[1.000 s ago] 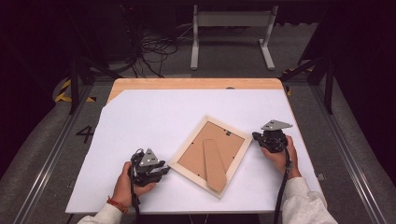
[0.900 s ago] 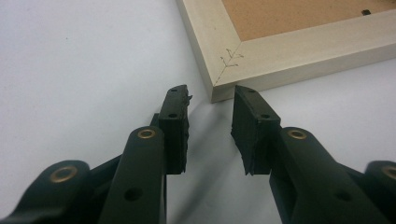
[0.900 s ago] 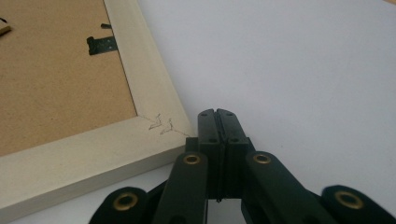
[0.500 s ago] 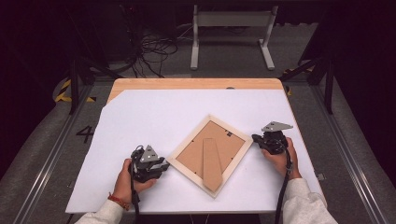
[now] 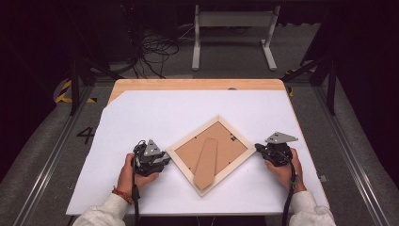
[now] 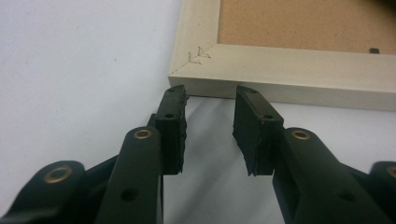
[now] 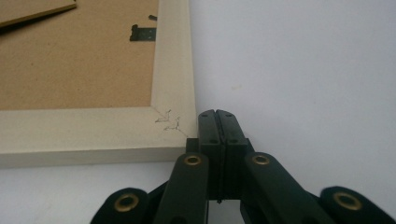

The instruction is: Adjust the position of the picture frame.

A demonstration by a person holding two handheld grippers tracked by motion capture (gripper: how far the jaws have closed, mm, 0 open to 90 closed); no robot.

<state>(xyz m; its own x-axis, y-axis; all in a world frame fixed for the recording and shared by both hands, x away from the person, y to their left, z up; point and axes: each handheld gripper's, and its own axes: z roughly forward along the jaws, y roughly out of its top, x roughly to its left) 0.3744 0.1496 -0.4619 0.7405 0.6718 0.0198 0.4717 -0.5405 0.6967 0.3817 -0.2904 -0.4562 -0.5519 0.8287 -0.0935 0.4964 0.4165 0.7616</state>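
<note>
Pale wooden picture frame with brown fibreboard back (image 5: 208, 151) lies face down on the white sheet covering the bench (image 5: 155, 113), turned like a diamond: one corner toward the far edge, one toward the person, one toward each hand. Its fibreboard easel strut (image 5: 207, 162) lies flat on the back, long axis running from mid-frame to the near corner, tilted slightly left in the high view.

Room: wide bare sheet beyond the frame and to both sides; less on the near side, where the near corner sits fairly close to the bench's front edge. Strip of bare wood (image 5: 197, 84) shows along the far edge.

Left tongs (image 5: 163, 160) at the frame's left corner. In the left gripper view (image 6: 209, 100) the jaws stand parted, nothing between them, tips at or just short of the frame's outer edge beside the corner joint.

Right tongs (image 5: 258, 148) at the frame's right corner. In the right gripper view (image 7: 216, 116) the jaws are clenched together on nothing, tips just beside the corner; contact cannot be told
</note>
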